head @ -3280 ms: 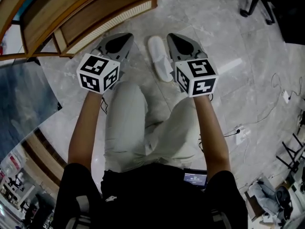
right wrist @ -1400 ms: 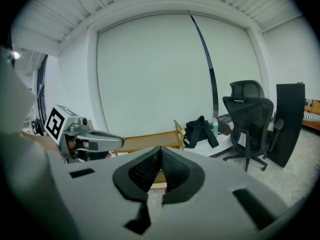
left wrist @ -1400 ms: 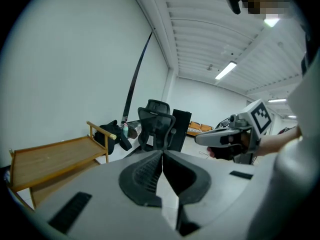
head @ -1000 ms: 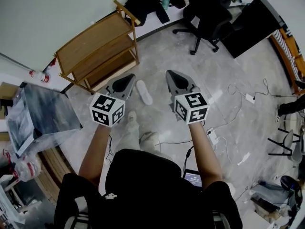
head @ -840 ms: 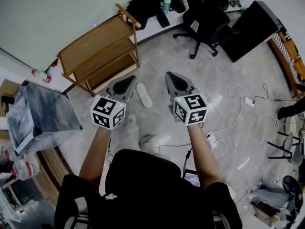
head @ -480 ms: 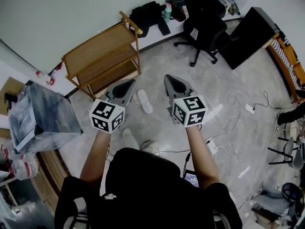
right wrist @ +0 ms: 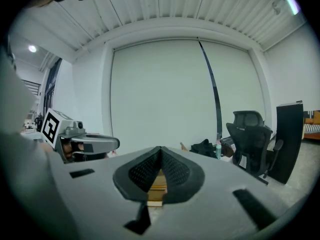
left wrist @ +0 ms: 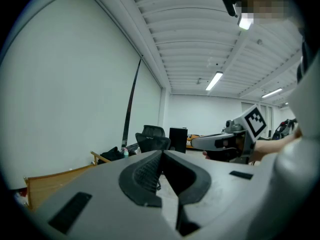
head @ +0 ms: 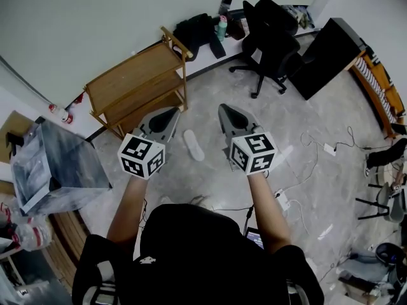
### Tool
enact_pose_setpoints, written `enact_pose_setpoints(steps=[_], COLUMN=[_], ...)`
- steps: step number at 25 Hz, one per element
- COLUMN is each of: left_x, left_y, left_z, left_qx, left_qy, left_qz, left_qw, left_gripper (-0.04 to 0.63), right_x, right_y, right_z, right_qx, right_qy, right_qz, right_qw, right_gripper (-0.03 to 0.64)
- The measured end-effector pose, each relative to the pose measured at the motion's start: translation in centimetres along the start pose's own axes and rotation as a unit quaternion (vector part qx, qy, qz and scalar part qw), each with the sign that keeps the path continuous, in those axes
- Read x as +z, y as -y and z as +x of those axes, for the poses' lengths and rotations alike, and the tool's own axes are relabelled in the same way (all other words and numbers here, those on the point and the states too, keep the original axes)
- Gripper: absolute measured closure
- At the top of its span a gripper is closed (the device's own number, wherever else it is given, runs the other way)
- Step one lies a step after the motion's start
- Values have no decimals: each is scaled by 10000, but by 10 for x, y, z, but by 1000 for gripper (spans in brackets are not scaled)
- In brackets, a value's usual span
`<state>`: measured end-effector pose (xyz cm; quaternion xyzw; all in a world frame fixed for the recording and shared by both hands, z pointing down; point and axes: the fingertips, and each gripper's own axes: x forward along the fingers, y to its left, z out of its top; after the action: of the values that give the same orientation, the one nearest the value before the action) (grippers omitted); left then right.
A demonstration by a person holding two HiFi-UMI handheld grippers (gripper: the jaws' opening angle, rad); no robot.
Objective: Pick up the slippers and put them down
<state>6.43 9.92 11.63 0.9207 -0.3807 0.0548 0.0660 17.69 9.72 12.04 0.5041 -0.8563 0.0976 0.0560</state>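
Observation:
One white slipper (head: pixel 193 145) lies on the grey marble floor, far below and between the two grippers; I see no second slipper. My left gripper (head: pixel 170 113) is held high and roughly level, its jaws shut with nothing between them, as its own view (left wrist: pixel 161 154) shows. My right gripper (head: pixel 226 110) hangs beside it at the same height, also shut and empty (right wrist: pixel 160 149). Each gripper shows in the other's view: the right gripper (left wrist: pixel 220 141) and the left gripper (right wrist: pixel 85 144). Neither touches the slipper.
A wooden shelf unit (head: pixel 137 84) stands against the wall ahead left. A black office chair (head: pixel 273 40) and a black cabinet (head: pixel 324 56) are ahead right. Cables and a power strip (head: pixel 283 199) lie on the floor at right. A plastic-wrapped box (head: pixel 54 164) sits left.
Both grippers have risen together and stayed shut and empty. The floor and the slipper now look farther away, and more of the room shows; the slipper has not moved.

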Motion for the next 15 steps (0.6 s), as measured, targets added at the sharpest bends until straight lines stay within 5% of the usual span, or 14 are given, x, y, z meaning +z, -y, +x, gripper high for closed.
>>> enact_pose_setpoints(steps=[15], left_x=[37], left_y=[-42], left_z=[-58], left_qx=[-319], left_qy=[214], left_qz=[260], left_qw=[9989], left_gripper=[589], right_x=[38], right_y=[-69], right_z=[12], right_qx=[-355], right_qy=[411], right_qz=[-37], right_qw=[9985], right_gripper=[618])
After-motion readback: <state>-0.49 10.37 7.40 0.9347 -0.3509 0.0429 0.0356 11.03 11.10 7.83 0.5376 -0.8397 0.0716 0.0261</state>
